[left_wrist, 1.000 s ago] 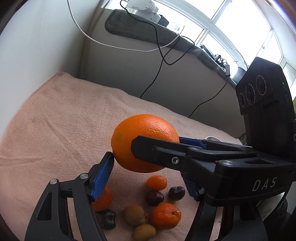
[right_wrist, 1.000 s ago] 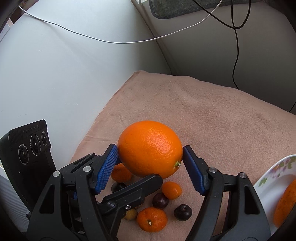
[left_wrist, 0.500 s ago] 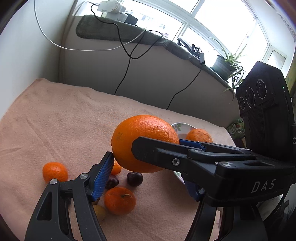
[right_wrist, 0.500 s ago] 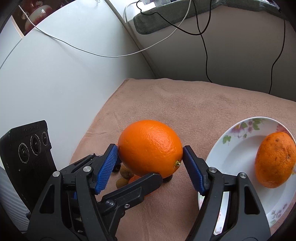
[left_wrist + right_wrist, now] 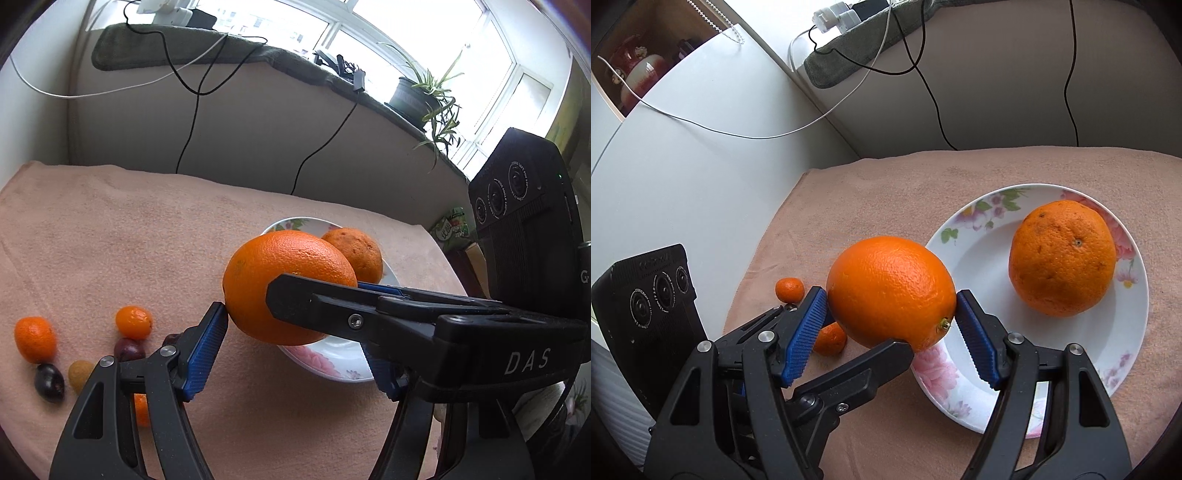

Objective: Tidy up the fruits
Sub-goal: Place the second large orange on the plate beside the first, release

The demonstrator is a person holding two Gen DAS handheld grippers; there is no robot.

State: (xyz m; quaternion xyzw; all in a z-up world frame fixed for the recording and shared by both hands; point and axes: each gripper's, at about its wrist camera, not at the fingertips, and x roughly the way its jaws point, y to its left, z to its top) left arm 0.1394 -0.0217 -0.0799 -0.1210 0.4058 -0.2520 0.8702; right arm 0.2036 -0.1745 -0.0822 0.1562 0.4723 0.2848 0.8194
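We cannot see the left gripper's (image 5: pixel 295 336) far finger in the left wrist view: the right gripper's (image 5: pixel 892 326) black arm crosses in front of it, leaving only a strip of blue pad (image 5: pixel 380 288) past the large orange (image 5: pixel 280 280). That orange also hides the near part of the plate (image 5: pixel 332 369) and the lower side of the second orange (image 5: pixel 362 251) beyond it. A small orange fruit (image 5: pixel 142 410) below the left gripper's near finger shows only as a sliver. In the right wrist view, the plate's (image 5: pixel 1126 332) near rim disappears behind the right gripper's finger, and another small orange fruit (image 5: pixel 831 338) is half covered by its blue pad (image 5: pixel 805 336). Whether the left gripper's pads touch the large orange, we cannot tell.
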